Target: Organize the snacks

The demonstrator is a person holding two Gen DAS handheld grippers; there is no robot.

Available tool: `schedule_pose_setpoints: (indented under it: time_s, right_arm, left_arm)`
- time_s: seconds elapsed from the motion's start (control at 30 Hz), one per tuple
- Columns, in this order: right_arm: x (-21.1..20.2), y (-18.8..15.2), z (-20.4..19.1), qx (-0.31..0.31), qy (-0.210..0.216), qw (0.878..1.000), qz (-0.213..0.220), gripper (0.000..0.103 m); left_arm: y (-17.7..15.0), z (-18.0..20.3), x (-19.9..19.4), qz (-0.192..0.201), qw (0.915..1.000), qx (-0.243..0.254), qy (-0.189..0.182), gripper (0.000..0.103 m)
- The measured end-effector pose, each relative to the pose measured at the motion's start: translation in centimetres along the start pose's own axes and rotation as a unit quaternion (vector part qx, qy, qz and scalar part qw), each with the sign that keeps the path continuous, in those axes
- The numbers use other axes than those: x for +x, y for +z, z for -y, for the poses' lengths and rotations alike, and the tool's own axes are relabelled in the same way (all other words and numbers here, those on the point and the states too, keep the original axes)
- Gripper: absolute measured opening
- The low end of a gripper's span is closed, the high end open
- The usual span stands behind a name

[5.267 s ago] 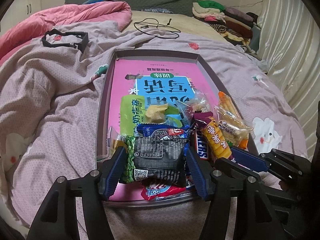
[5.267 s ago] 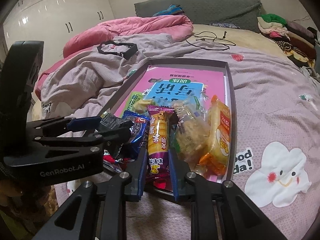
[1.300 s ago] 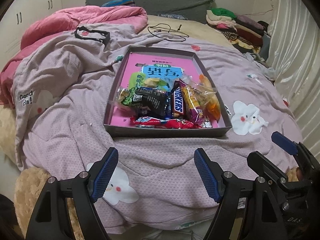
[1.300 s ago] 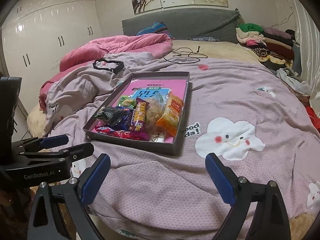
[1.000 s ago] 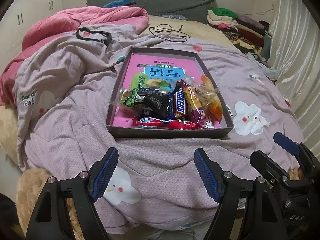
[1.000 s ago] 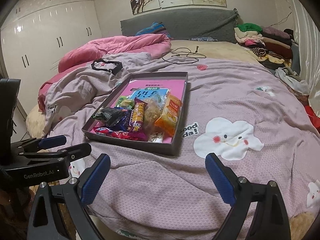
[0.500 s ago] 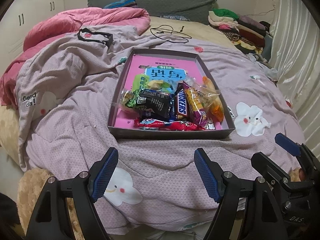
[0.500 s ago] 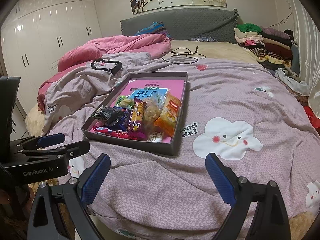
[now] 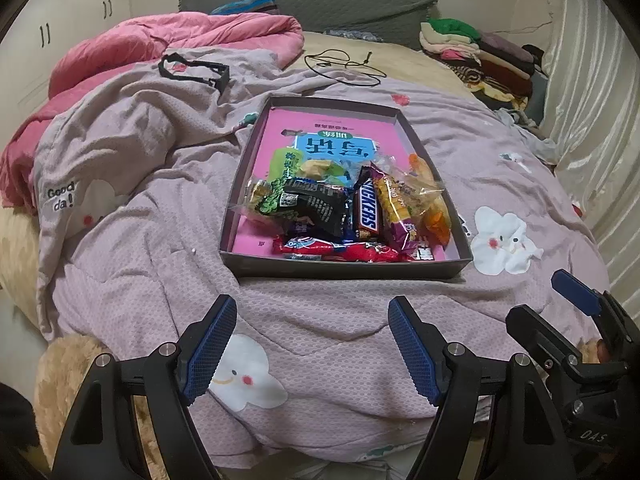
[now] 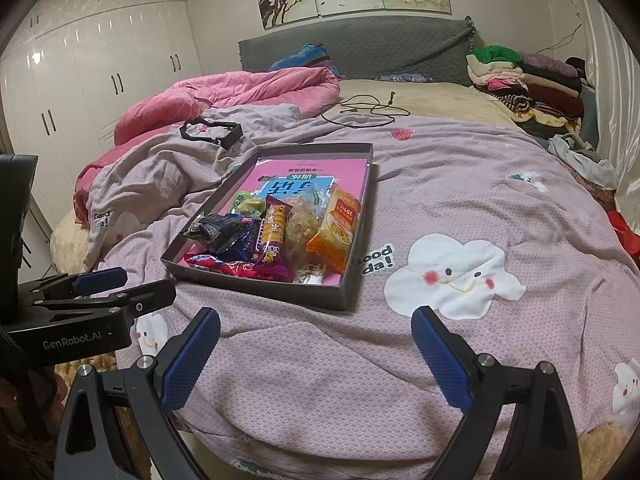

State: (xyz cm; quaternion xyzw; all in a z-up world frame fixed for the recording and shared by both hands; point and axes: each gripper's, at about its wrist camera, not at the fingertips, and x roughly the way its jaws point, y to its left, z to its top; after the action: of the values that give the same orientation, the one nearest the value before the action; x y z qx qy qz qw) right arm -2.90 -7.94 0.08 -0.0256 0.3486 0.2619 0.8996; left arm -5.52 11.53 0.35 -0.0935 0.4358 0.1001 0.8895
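Observation:
A grey shallow box (image 9: 344,270) (image 10: 256,286) with a pink book in its bottom lies on the lilac bedspread. Several snack packets crowd its near half: a black packet (image 9: 316,206) (image 10: 218,230), a Snickers bar (image 9: 368,210), a purple-and-yellow bar (image 9: 394,210) (image 10: 274,232), an orange packet (image 10: 338,230) and a red packet (image 9: 340,248) along the near wall. My left gripper (image 9: 312,346) hangs open over the bed's near edge, well short of the box, nothing between its fingers. My right gripper (image 10: 316,354) also stands open and empty, farther right.
A black plastic frame (image 9: 192,70) and a black cable (image 9: 344,66) lie beyond the box. A pink duvet (image 9: 160,40) is heaped at the back left, folded clothes (image 10: 528,80) at the back right. White wardrobes (image 10: 100,68) line the left wall.
Over five seconds both grippers let go of packets in the box, opened wide and drew back to the bed's near edge. In the last second nothing moved noticeably.

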Motion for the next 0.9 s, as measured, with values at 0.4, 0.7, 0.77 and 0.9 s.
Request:
schedule_pose_setpoints:
  time_s: [0.4,0.7,0.77,0.9]
  right_arm:
    - [0.09,-0.07,0.04,0.001,-0.002,1.000,0.001,0.097]
    - [0.04,-0.06,0.10,0.003,-0.002,1.000,0.002,0.097]
    - [0.04,-0.06,0.09,0.003,-0.003,1.000,0.002,0.097]
    - [0.13,-0.01,0.32,0.006,-0.005,1.000,0.002,0.097]
  left_arm:
    - [0.02,-0.09,0.16,-0.002,1.0000,-0.002,0.003,0.079]
    - [0.04,-0.06,0.16,-0.002,1.0000,-0.002,0.006,0.079]
    - [0.05,-0.08,0.16,-0.002,1.0000,-0.001,0.006,0.079]
    - [0.10,-0.18,0.24,0.000,1.0000,-0.002,0.001,0.079]
